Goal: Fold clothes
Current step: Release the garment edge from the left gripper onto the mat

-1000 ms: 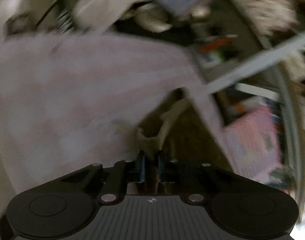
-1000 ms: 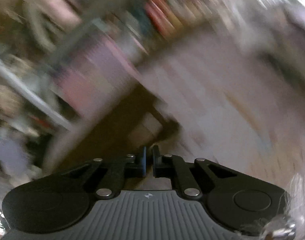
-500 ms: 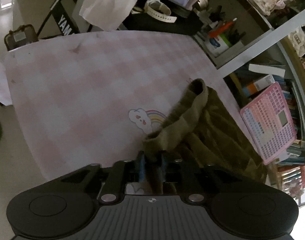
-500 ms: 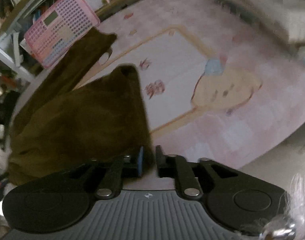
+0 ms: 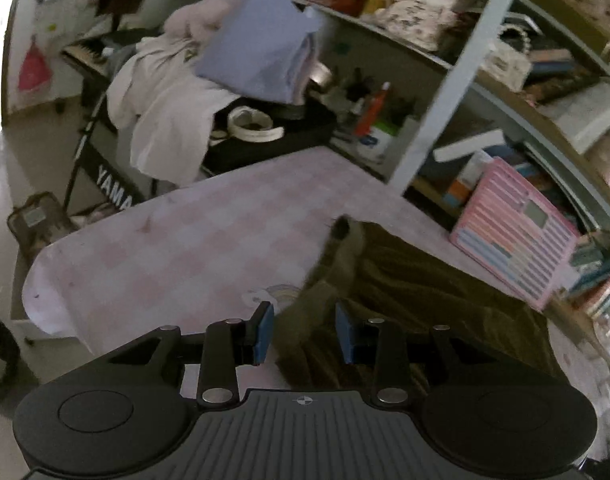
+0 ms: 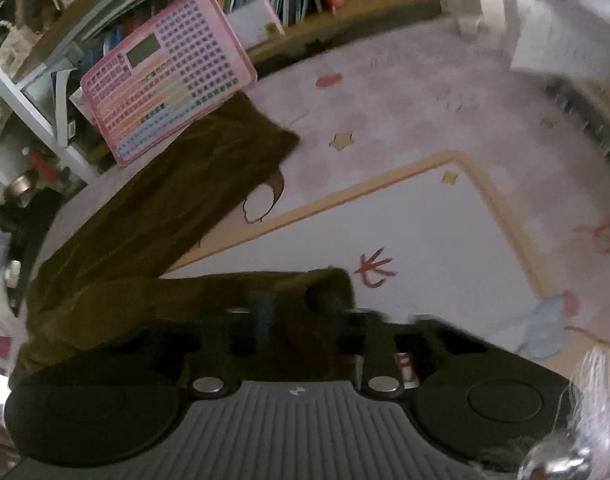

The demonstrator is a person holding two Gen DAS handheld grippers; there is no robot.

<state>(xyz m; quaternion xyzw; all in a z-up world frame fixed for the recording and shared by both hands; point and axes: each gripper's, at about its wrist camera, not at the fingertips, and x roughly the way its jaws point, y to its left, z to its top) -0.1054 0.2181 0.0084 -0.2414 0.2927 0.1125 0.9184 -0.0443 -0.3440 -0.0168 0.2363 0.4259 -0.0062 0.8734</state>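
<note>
Covering the table, a pink checked cloth with cartoon prints (image 5: 209, 248) bears a dark olive-brown garment (image 6: 153, 216), lying flat in two long folds toward the shelf side. A pink toy keyboard tablet (image 6: 165, 72) leans on the shelving, touching the garment's far end. Left gripper (image 5: 303, 330): blue pads spread, garment edge between them, unpinched. Right gripper (image 6: 301, 316): spread too, blurred, fabric under its fingers.

The garment (image 5: 425, 300) lies on the cloth-covered table (image 5: 185, 248) at lower right of the left wrist view, the toy keyboard (image 5: 513, 240) behind it against the shelves (image 5: 485, 92).
</note>
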